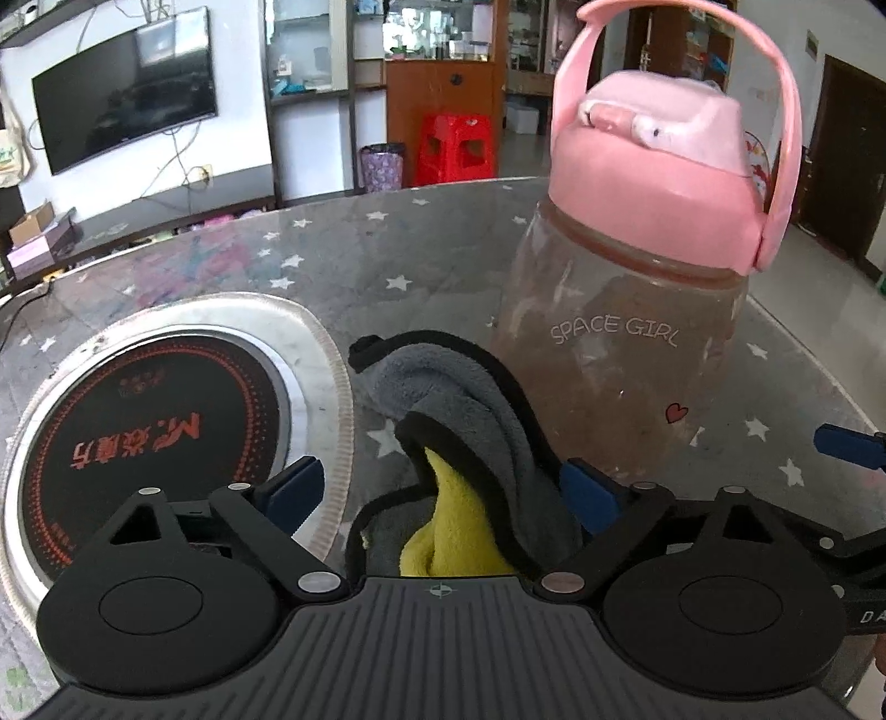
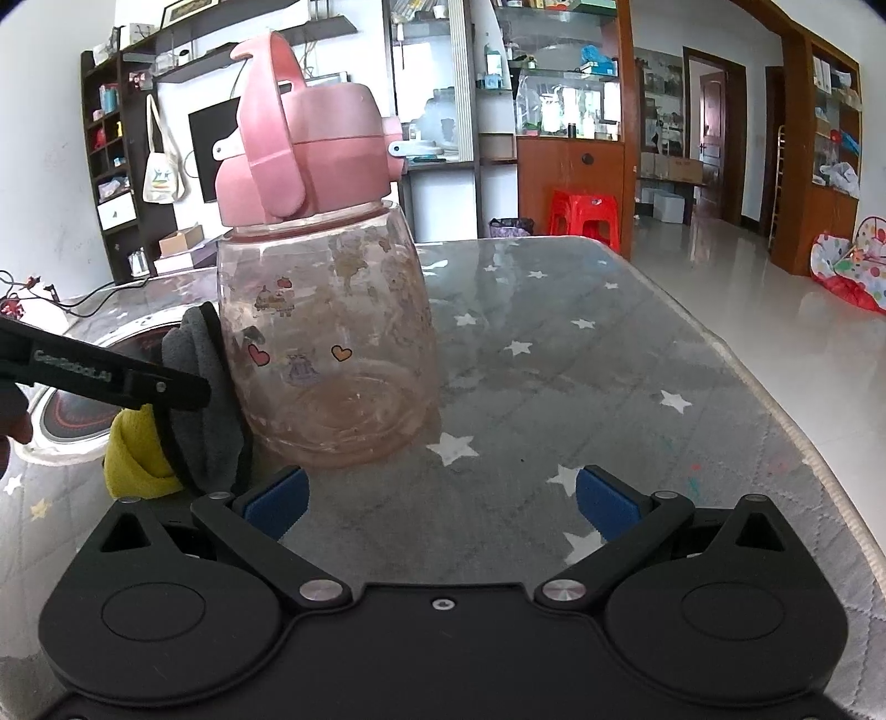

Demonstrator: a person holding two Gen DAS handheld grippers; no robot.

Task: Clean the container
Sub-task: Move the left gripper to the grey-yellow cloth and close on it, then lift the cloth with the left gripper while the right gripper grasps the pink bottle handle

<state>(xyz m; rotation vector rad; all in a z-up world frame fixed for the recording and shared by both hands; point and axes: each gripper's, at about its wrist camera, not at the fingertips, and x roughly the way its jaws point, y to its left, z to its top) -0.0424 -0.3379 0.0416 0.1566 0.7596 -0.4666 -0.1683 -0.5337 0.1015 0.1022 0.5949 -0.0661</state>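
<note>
L gripper (image 1: 443, 487) jaws are pinched on a gray/yellow cloth (image 1: 459, 443), R gripper (image 2: 440, 498) jaws spread wide w/ nothing between em. Pink-lid bottle (image 2: 332, 343) stands upright on the star-print table (image 2: 581, 360), smudgy inside, cloth pressed against its side. R gripper sits just in front of it, not touching. Round cooktop (image 1: 149, 432) off to the L.

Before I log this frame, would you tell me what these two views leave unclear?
- Left gripper: the cloth lies between its fingers in the left wrist view; actual clamping is hidden.
- Cloth against bottle: their meeting point is hidden behind the cloth's bulk in the right wrist view.
- Bottle handle: its top is cut off by the left view's upper edge.
</note>
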